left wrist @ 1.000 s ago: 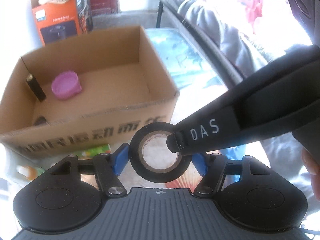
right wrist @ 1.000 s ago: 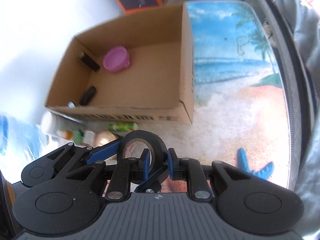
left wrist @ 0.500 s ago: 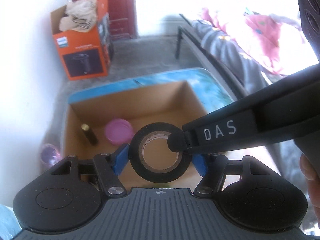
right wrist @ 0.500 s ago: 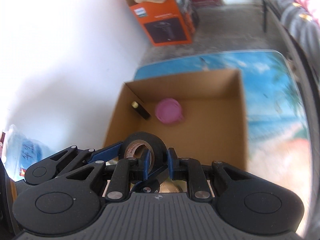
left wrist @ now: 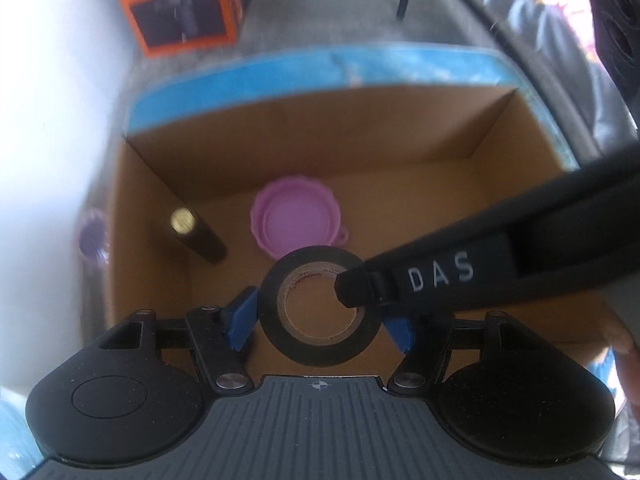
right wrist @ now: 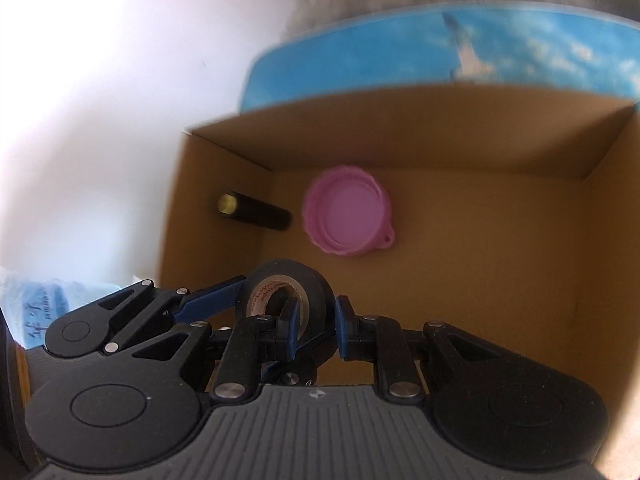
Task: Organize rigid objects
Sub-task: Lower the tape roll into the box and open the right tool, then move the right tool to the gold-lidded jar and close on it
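A black tape roll hangs over the inside of an open cardboard box, held by both grippers. My left gripper is shut on it across its outer rim, blue pads on either side. My right gripper is shut on the wall of the tape roll, one finger through its hole and one outside. That gripper comes into the left wrist view as a black finger marked DAS. On the box floor lie a pink collapsible bowl and a black cylinder with a gold end.
The box stands on a table with a blue beach print. An orange carton stands on the floor beyond it. A grey-covered sofa runs along the right. A purple object sits left of the box, and a blue bag further left.
Both grippers have carried the tape roll together from in front of the box's near wall to above its inside. The grip on the roll is unchanged.
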`<state>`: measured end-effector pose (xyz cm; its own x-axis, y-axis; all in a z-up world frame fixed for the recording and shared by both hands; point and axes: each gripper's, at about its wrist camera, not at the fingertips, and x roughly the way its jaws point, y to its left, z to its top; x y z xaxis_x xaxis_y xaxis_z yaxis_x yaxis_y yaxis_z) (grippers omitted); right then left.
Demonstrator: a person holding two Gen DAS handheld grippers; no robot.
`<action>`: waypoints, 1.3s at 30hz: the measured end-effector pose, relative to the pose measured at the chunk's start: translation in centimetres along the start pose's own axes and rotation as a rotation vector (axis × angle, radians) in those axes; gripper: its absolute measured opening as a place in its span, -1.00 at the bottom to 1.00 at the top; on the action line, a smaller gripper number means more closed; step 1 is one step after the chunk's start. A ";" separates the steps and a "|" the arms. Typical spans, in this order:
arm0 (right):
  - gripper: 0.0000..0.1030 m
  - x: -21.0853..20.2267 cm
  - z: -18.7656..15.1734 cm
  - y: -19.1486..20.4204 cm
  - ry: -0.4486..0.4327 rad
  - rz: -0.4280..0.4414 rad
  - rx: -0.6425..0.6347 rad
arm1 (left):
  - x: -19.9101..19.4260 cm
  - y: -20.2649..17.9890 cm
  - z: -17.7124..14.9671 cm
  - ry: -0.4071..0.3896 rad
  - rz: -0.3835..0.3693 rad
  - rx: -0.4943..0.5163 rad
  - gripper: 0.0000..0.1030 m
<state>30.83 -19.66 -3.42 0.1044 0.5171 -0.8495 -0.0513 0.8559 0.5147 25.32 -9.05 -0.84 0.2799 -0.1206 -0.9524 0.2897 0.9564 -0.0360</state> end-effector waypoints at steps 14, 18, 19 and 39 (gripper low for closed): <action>-0.55 5.6 0.5 -1.5 0.065 0.007 0.067 | 3.5 0.8 0.6 0.113 0.012 0.012 0.59; -0.52 4.0 0.3 -1.4 0.017 0.009 0.056 | 1.6 0.8 0.1 0.060 0.006 0.019 0.65; -0.51 3.4 0.1 -1.2 0.002 0.012 0.055 | 0.9 0.9 0.0 0.038 0.005 0.023 0.67; 1.00 -16.8 -15.6 3.6 -0.532 -0.384 -0.068 | -12.2 1.5 -7.2 -0.321 -0.151 0.051 0.99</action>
<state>13.36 -25.13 10.88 0.6036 0.1138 -0.7891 0.0268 0.9863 0.1628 15.74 -4.22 8.54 0.5011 -0.3448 -0.7937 0.3932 0.9078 -0.1461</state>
